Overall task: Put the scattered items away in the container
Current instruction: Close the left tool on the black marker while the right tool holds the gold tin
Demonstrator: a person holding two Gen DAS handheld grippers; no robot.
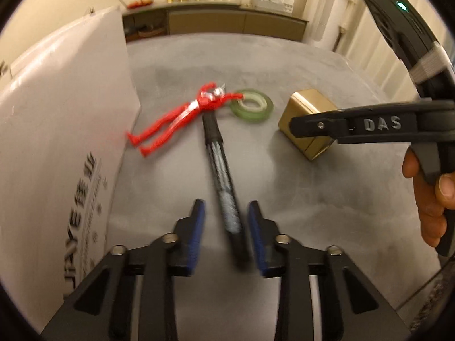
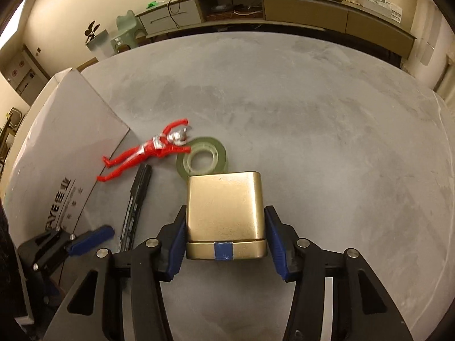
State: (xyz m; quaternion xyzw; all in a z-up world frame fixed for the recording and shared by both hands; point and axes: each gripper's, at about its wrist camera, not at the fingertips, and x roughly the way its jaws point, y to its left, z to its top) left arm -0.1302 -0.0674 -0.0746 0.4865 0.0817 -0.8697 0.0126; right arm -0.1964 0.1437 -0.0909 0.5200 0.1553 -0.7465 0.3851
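My left gripper [image 1: 226,207] points down at a black pen [image 1: 221,170] lying on the grey table. The pen's near end sits between the blue pads, with a gap on its left side, so the jaws are open around it. My right gripper [image 2: 226,210] is shut on a gold box [image 2: 224,207], a pad against each side wall. The box stands on the table with blue tape on its near edge. A red toy figure [image 2: 148,150] and a green tape roll [image 2: 203,160] lie beyond. The white cardboard container [image 1: 57,142] stands at the left.
The grey table [image 2: 312,142] stretches wide to the right and far side. A hand [image 1: 426,199] holds the right gripper's handle at the right edge of the left wrist view. A long sideboard [image 2: 284,8] with small items runs along the far wall.
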